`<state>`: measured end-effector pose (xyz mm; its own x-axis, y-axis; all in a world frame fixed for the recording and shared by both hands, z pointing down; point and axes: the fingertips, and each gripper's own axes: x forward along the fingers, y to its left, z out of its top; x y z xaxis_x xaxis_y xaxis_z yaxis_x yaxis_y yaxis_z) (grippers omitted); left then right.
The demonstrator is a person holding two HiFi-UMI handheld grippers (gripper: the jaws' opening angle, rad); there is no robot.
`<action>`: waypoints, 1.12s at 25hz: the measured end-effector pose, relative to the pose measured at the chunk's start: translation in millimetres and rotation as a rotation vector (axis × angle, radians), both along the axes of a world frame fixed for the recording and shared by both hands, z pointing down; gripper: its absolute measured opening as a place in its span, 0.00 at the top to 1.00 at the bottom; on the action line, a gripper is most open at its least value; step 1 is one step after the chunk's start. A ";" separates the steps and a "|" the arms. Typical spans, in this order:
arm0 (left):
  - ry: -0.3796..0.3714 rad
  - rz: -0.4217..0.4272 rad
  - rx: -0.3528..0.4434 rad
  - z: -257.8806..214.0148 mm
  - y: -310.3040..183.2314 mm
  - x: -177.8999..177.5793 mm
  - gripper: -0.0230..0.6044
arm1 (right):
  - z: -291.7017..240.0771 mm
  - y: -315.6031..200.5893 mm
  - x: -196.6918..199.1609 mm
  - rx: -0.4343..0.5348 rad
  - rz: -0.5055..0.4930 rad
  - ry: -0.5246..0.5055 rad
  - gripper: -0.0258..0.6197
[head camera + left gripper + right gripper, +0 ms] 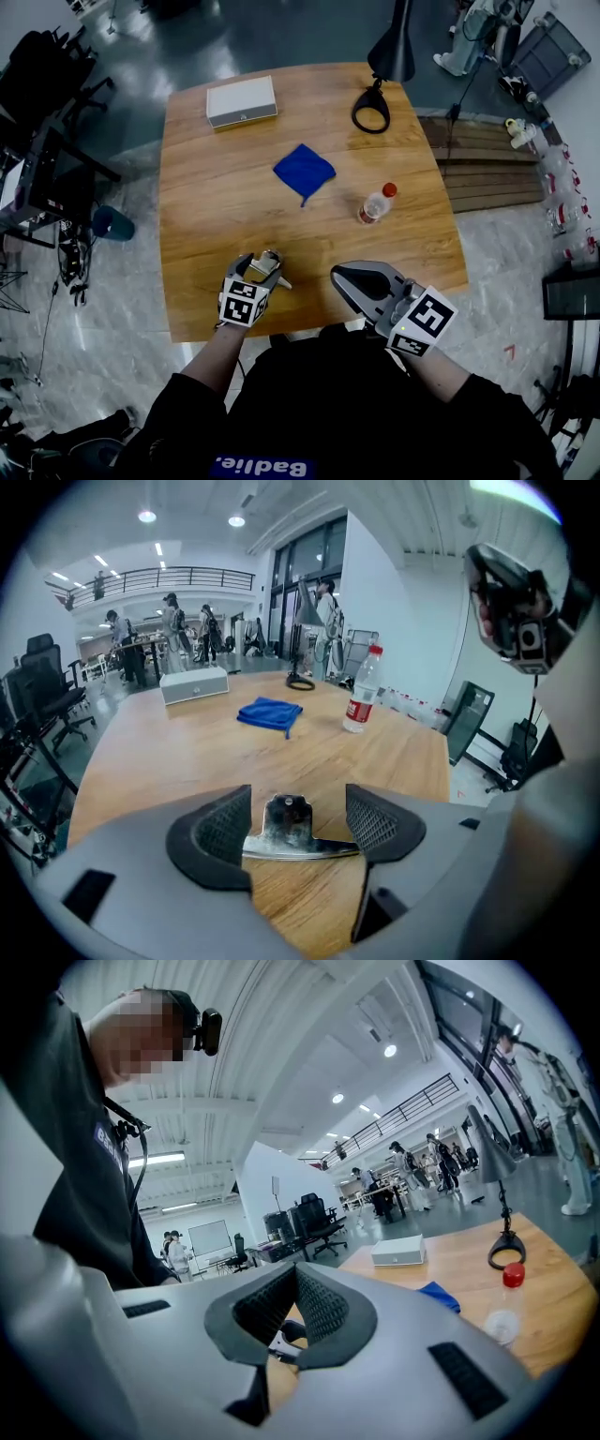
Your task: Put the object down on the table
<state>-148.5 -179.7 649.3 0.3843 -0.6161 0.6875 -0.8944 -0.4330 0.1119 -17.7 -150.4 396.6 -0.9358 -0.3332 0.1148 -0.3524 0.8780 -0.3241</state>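
Observation:
A small shiny metal piece (289, 832), a flat bar with an upright tab, spans the gap between my left gripper's (298, 822) jaws, which are shut on it. It hangs just above the wooden table (216, 187), near the front edge. From the head view, the left gripper (264, 267) sits at the table's near side with the metal piece (278, 279) poking out to the right. My right gripper (343, 278) is beside it at the front edge, with its pads together and nothing held. In the right gripper view, the right gripper (298, 1305) shows its jaws pressed together.
A blue cloth (304, 172) lies mid-table, with a clear bottle with a red cap (377, 203) to its right. A white box (242, 101) and a black lamp base (371, 111) stand at the far edge. Chairs and equipment surround the table.

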 end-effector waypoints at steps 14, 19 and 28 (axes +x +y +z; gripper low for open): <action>0.276 0.087 0.422 -192.2 58.5 9.9 0.68 | -10.8 28.9 -33.2 0.047 -0.010 0.002 0.95; 0.320 0.133 0.542 -248.5 67.6 17.9 0.83 | -15.8 33.8 -42.5 0.063 -0.027 -0.001 0.95; 0.384 0.148 0.574 -274.6 84.8 24.9 0.95 | -21.1 44.5 -52.3 0.092 -0.069 -0.011 0.95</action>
